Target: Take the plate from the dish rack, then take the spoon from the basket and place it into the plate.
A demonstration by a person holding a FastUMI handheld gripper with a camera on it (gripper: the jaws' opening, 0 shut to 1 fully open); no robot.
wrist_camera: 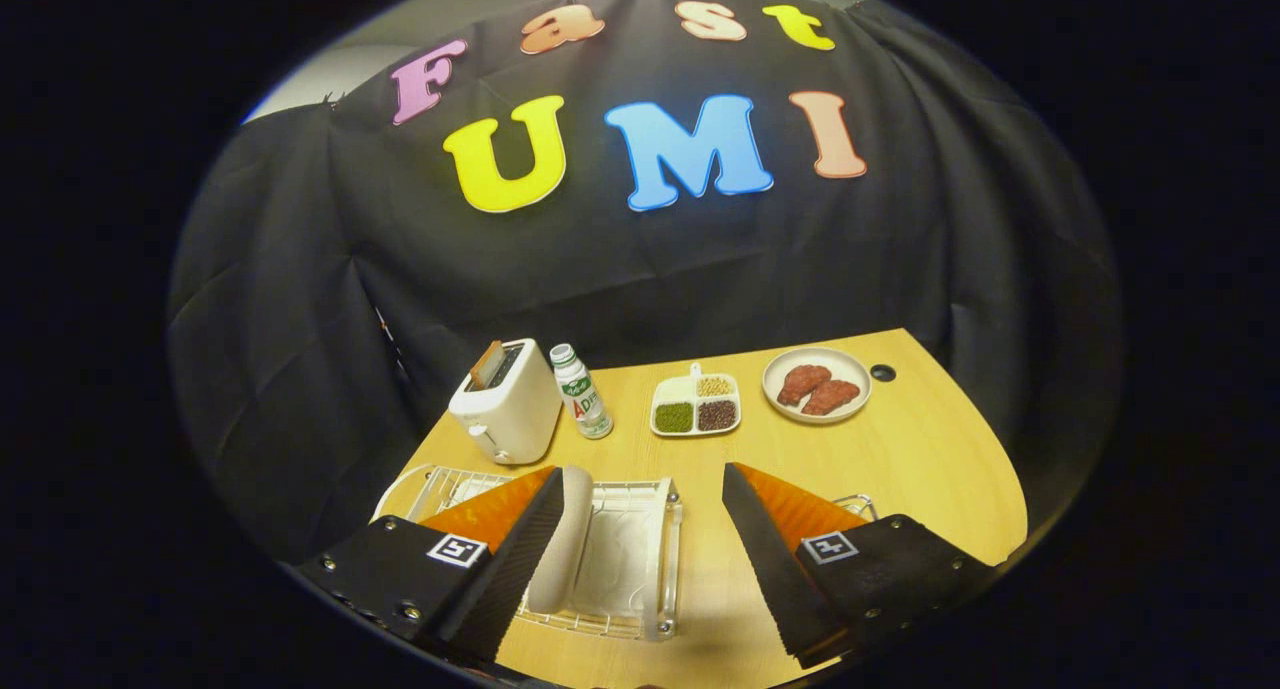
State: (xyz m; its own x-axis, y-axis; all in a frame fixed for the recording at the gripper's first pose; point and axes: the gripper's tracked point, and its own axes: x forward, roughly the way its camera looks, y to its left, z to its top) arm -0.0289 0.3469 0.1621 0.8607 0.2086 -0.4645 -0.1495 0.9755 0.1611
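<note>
A white plate (558, 544) stands on edge in the wire dish rack (640, 569), which sits on the wooden table (900, 459) below my fingers. My gripper (640, 469) hangs open over the rack. The plate lies along the inner face of the left finger (500, 559), and the right finger (770, 549) is well apart from it, past the rack's right end. A bit of wire basket (858, 504) pokes out from behind the right finger. What it holds is hidden.
Beyond the rack stand a white toaster (505, 404) and a small bottle (582, 394). Farther right are a divided dish of beans (697, 406) and a round plate with meat pieces (817, 384). Black cloth walls close the back and sides.
</note>
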